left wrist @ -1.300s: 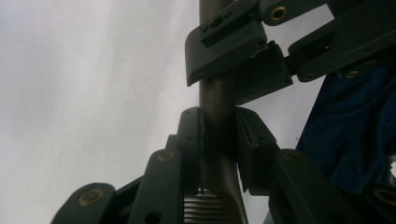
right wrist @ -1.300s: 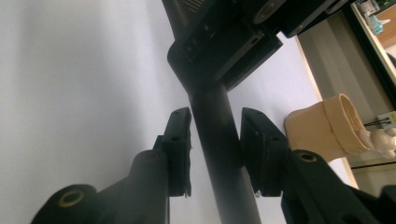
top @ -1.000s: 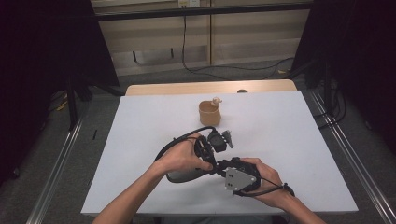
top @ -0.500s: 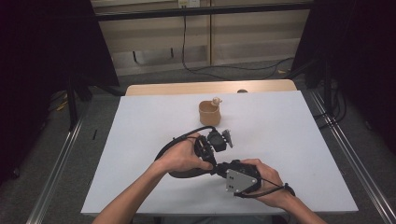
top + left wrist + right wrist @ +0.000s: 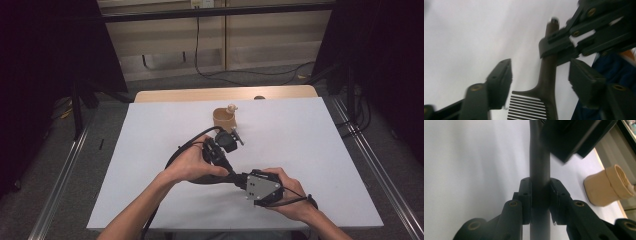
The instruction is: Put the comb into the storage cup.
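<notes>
A dark comb [image 5: 546, 82] has its teeth low between the jaws of my left gripper [image 5: 541, 65]. Those jaws have just been opening and now stand apart on either side, not pressing it. My right gripper [image 5: 540, 182] is shut on the comb's handle [image 5: 539, 165]; in the left gripper view it clamps the handle [image 5: 559, 45] farther along. In the high view the left gripper [image 5: 218, 152] and the right gripper [image 5: 239, 179] meet near the table's front middle, each in a hand.
A tan cup [image 5: 224, 118] with a small object at its rim stands behind the hands, on its side in the right gripper view [image 5: 606, 186]. The white table [image 5: 150, 150] stretches out to both sides. Cables trail from the left gripper.
</notes>
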`<state>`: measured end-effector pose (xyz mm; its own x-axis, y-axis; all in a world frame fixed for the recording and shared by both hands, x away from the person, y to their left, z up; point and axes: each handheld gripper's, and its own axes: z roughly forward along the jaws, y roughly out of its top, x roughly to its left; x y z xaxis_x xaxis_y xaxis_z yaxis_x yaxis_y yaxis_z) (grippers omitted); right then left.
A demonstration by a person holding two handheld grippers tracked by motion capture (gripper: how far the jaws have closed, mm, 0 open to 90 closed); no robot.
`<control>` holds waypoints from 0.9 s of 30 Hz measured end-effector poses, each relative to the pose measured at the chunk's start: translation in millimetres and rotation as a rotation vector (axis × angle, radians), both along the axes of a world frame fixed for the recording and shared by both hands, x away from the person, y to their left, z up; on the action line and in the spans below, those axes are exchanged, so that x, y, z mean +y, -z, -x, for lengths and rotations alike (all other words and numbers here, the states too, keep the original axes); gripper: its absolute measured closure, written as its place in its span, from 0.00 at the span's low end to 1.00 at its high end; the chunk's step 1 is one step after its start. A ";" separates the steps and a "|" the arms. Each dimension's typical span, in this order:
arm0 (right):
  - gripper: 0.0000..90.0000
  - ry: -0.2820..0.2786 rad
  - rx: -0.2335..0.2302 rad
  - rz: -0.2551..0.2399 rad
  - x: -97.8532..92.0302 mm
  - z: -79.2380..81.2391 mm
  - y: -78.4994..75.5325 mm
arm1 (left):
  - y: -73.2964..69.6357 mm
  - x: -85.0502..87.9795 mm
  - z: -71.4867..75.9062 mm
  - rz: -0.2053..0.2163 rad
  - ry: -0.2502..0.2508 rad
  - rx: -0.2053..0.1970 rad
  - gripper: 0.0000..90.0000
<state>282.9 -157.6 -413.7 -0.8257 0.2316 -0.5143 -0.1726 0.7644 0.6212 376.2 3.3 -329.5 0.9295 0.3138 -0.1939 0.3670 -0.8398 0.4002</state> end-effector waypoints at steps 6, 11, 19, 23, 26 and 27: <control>0.81 0.035 0.045 -0.044 -7.9 -6.2 1.1 | -9.6 12.2 -5.4 0.115 -0.063 -0.063 0.18; 0.81 0.056 0.068 -0.067 -12.4 -8.6 0.0 | -10.3 22.7 -6.3 0.201 -0.105 -0.115 0.13; 0.81 0.086 0.086 -0.078 -14.4 -11.0 -0.6 | -12.6 36.6 -5.9 0.300 -0.131 -0.190 0.06; 0.81 0.115 0.104 -0.079 -19.0 -13.7 -1.1 | -16.1 44.3 -3.4 0.366 -0.118 -0.208 0.05; 0.81 0.131 0.107 -0.078 -21.2 -14.8 -1.2 | -17.1 47.3 -1.4 0.396 -0.129 -0.214 0.05; 0.81 0.135 0.108 -0.079 -21.5 -15.1 -1.3 | -17.5 48.6 -0.9 0.414 -0.134 -0.224 0.05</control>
<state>298.0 -179.1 -412.4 -0.8339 0.3805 -0.3998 -0.0003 0.7240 0.6898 377.0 51.9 -312.1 0.9192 0.3726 -0.1273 0.3276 -0.5445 0.7722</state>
